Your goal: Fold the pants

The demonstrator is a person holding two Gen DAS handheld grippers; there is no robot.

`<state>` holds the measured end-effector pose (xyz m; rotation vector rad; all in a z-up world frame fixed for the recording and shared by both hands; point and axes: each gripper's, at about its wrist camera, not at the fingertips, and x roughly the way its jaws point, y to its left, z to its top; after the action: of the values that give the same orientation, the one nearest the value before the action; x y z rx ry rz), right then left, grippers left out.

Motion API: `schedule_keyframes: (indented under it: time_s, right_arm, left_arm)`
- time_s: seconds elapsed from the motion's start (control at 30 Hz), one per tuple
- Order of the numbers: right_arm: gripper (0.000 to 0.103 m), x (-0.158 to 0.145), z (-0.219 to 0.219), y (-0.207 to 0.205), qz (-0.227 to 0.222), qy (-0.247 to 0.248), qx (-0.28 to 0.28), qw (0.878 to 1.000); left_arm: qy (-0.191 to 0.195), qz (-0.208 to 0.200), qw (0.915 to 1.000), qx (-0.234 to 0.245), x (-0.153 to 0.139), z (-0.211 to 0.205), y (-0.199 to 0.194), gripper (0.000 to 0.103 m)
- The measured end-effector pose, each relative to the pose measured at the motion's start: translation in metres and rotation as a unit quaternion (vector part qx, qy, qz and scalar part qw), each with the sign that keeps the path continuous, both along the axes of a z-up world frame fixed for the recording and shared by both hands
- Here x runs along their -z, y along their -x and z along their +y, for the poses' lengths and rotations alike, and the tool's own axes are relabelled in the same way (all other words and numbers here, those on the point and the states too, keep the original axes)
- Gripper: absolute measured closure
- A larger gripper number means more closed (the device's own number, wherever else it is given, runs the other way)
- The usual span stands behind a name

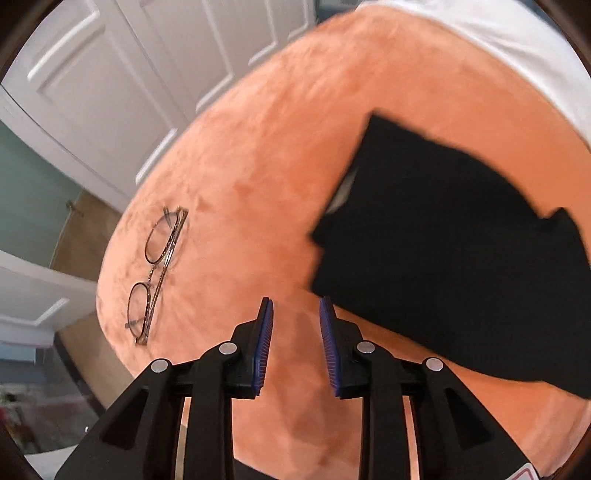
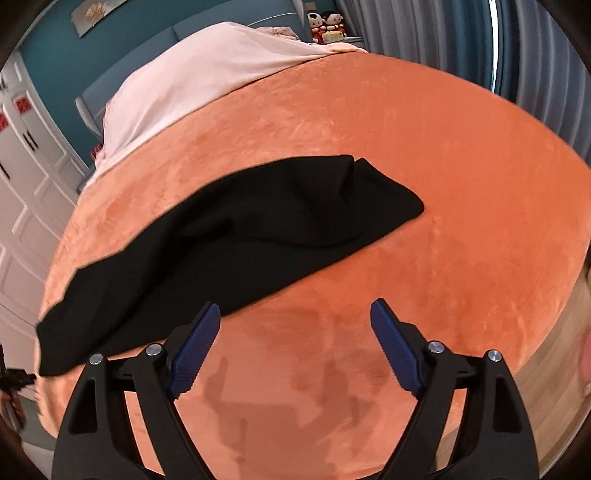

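Black pants (image 1: 443, 240) lie folded over on an orange plush blanket (image 1: 258, 166). In the left wrist view they fill the right side, and their near edge runs just right of my left gripper (image 1: 295, 300). That gripper's blue pads stand a narrow gap apart over bare blanket, with nothing between them. In the right wrist view the pants (image 2: 240, 236) stretch from the lower left up to the middle, one layer lapped over another. My right gripper (image 2: 295, 305) is wide open above bare blanket (image 2: 443, 184). Its left pad (image 2: 195, 347) sits close to the pants' near edge, holding nothing.
A pair of thin-rimmed glasses (image 1: 159, 273) lies on the blanket left of my left gripper, near the bed's edge. White wardrobe doors (image 1: 110, 74) stand beyond. A pale sheet (image 2: 207, 74) covers the bed's far end, with dolls (image 2: 325, 26) and grey curtains (image 2: 535, 55) behind.
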<state>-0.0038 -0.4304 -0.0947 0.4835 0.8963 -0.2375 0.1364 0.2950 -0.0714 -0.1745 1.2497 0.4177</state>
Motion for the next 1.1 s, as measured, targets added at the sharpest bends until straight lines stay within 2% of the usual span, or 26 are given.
schedule_keyframes:
  time_s: [0.03, 0.1, 0.17, 0.2, 0.27, 0.37, 0.4, 0.47, 0.5, 0.53, 0.57, 0.6, 0.63, 0.7, 0.73, 0.8, 0.83, 0.87, 0.9, 0.93, 0.97, 1.0, 1.07, 1.1]
  right_arm:
    - [0.022, 0.0, -0.007, -0.003, -0.008, -0.027, 0.007, 1.0]
    - [0.022, 0.002, -0.02, -0.011, -0.027, -0.082, 0.03, 0.996]
    - [0.022, 0.005, -0.032, -0.026, -0.037, -0.134, 0.049, 0.989]
    - [0.022, 0.008, -0.038, -0.039, -0.035, -0.156, 0.056, 0.986]
    - [0.022, 0.008, -0.05, -0.056, -0.025, -0.154, 0.078, 0.985]
    - [0.018, 0.001, -0.079, -0.065, -0.02, -0.1, 0.15, 0.983]
    - [0.013, 0.005, -0.09, -0.074, -0.002, -0.087, 0.157, 0.984]
    - [0.017, 0.024, -0.103, -0.097, 0.044, -0.1, 0.13, 0.986]
    - [0.049, 0.035, -0.106, -0.114, 0.052, -0.131, 0.091, 0.986]
    - [0.088, 0.038, -0.106, -0.124, 0.058, -0.146, 0.069, 0.985]
    - [0.096, 0.033, -0.107, -0.135, 0.061, -0.144, 0.054, 0.986]
    - [0.099, 0.012, -0.106, -0.142, 0.027, -0.132, 0.035, 0.99]
    - [0.099, -0.012, -0.102, -0.144, -0.016, -0.12, 0.003, 0.993]
    - [0.099, -0.075, -0.087, -0.132, -0.103, -0.052, -0.078, 0.99]
    - [0.099, -0.091, -0.082, -0.123, -0.118, -0.02, -0.101, 0.988]
    - [0.098, -0.094, -0.081, -0.103, -0.097, 0.065, -0.121, 0.986]
    - [0.091, -0.082, -0.086, -0.096, -0.074, 0.096, -0.121, 0.985]
    - [0.082, -0.061, -0.093, -0.091, -0.036, 0.125, -0.111, 0.985]
    - [0.074, -0.024, -0.109, -0.087, 0.046, 0.148, -0.076, 0.985]
    - [0.074, 0.005, -0.124, -0.082, 0.113, 0.147, -0.048, 0.982]
    - [0.074, 0.026, -0.135, -0.072, 0.154, 0.133, -0.023, 0.979]
    - [0.074, 0.036, -0.143, -0.054, 0.15, 0.104, 0.008, 0.983]
    - [0.073, 0.031, -0.139, -0.03, 0.093, 0.052, 0.031, 0.994]
    - [0.065, 0.026, -0.129, -0.019, 0.059, 0.011, 0.033, 0.998]
  left_arm:
    - [-0.01, -0.015, 0.9998, 0.01, -0.012, -0.016, 0.002, 0.073]
    - [-0.016, -0.046, 0.9983, 0.032, -0.033, -0.053, 0.005, 0.045]
    - [-0.003, -0.069, 0.9962, 0.055, -0.047, -0.089, 0.019, 0.042]
    - [0.0, -0.072, 0.9953, 0.065, -0.045, -0.1, 0.015, 0.042]
    - [0.008, -0.074, 0.9927, 0.095, -0.05, -0.138, 0.021, 0.042]
    - [0.02, -0.074, 0.9893, 0.124, -0.051, -0.171, 0.03, 0.042]
    - [0.023, -0.071, 0.9875, 0.139, -0.05, -0.185, 0.029, 0.039]
    - [0.027, -0.062, 0.9858, 0.154, -0.049, -0.202, 0.032, 0.037]
    - [0.028, -0.056, 0.9852, 0.159, -0.044, -0.205, 0.034, 0.037]
    - [0.028, -0.048, 0.9852, 0.162, -0.042, -0.212, 0.033, 0.037]
    - [0.03, -0.045, 0.985, 0.164, -0.037, -0.213, 0.035, 0.037]
    - [0.029, -0.041, 0.9856, 0.162, -0.038, -0.217, 0.035, 0.037]
    - [0.027, -0.042, 0.9857, 0.161, -0.037, -0.215, 0.036, 0.037]
    - [0.02, -0.046, 0.9862, 0.158, -0.039, -0.214, 0.039, 0.037]
    - [0.018, -0.045, 0.9863, 0.158, -0.038, -0.213, 0.04, 0.037]
    - [0.02, -0.032, 0.9863, 0.16, -0.032, -0.215, 0.04, 0.037]
    - [0.022, -0.026, 0.9861, 0.163, -0.029, -0.216, 0.04, 0.037]
    - [0.024, -0.02, 0.9862, 0.163, -0.025, -0.217, 0.04, 0.037]
    - [0.029, -0.01, 0.9863, 0.162, -0.018, -0.219, 0.039, 0.037]
    - [0.037, -0.002, 0.9855, 0.165, -0.014, -0.222, 0.039, 0.037]
    - [0.042, 0.0, 0.9851, 0.167, -0.011, -0.223, 0.039, 0.037]
    - [0.043, 0.001, 0.9848, 0.168, -0.01, -0.226, 0.041, 0.037]
    - [0.039, 0.003, 0.9843, 0.172, -0.01, -0.23, 0.043, 0.034]
    - [0.037, 0.006, 0.9841, 0.174, -0.008, -0.231, 0.045, 0.029]
